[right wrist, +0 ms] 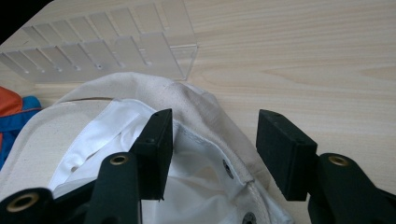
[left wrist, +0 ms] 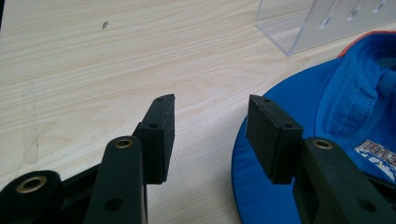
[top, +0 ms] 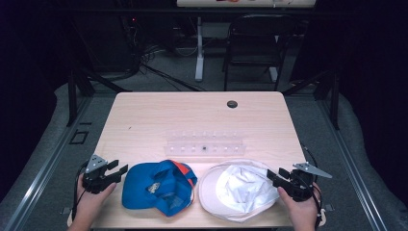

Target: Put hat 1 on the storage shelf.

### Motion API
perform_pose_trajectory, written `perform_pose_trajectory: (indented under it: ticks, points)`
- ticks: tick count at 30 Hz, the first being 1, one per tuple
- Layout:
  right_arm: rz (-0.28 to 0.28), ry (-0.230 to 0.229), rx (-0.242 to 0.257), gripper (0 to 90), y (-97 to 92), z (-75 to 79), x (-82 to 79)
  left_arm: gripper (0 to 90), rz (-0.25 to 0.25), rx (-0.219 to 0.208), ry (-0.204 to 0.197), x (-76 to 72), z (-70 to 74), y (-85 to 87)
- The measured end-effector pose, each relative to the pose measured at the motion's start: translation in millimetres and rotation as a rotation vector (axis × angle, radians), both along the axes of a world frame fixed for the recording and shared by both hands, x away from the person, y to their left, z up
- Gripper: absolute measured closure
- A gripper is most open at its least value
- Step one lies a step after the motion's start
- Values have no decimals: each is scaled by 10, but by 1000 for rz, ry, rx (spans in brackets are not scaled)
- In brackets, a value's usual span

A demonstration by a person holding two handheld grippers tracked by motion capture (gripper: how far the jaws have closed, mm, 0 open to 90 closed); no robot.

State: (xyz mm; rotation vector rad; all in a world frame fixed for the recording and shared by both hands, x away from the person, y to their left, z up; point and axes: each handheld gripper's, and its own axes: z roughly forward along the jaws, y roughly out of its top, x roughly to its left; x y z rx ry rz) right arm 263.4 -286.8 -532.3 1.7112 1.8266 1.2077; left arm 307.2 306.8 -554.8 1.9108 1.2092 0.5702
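We are just starting to grab two caps lying upside down near the front edge of the light wooden worktop [top: 144, 115]. Our left claw [top: 119, 169] is released beside the blue cloth cap [top: 159, 186]. Our right claw [top: 272, 175] gapes around the white cloth cap's [top: 238, 188] rim. Next, squeeze.

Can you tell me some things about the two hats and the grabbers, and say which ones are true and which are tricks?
1. The blue cap lies upside down on the table. True.
2. The white hat sits left of the blue cap. False: it lies to its right.
3. The left gripper is squeezing the blue cap. False: its jaws stand open beside the cap's brim.
4. The right gripper is open at the white hat's edge. True.
5. A clear plastic rack stands behind both hats. True.
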Motion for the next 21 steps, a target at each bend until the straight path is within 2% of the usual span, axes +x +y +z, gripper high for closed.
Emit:
perform_pose_trajectory:
  ticks: [4,7,15,18,21]
  points:
    - [4,19,8,467,-9,-10,5,527,-7,-6,11,1,13,3]
    - [3,28,19,467,-13,-4,-3,525,-11,-11,5,-7,21,-3]
    - [-3,31,-20,471,9,48,-67,520,-24,-8,-13,7,34,-43]
    - [-7,27,-22,471,3,57,-82,520,-29,-14,-1,23,32,-55]
    - [-8,48,-34,471,-9,86,-93,519,-39,-17,8,38,29,-71]
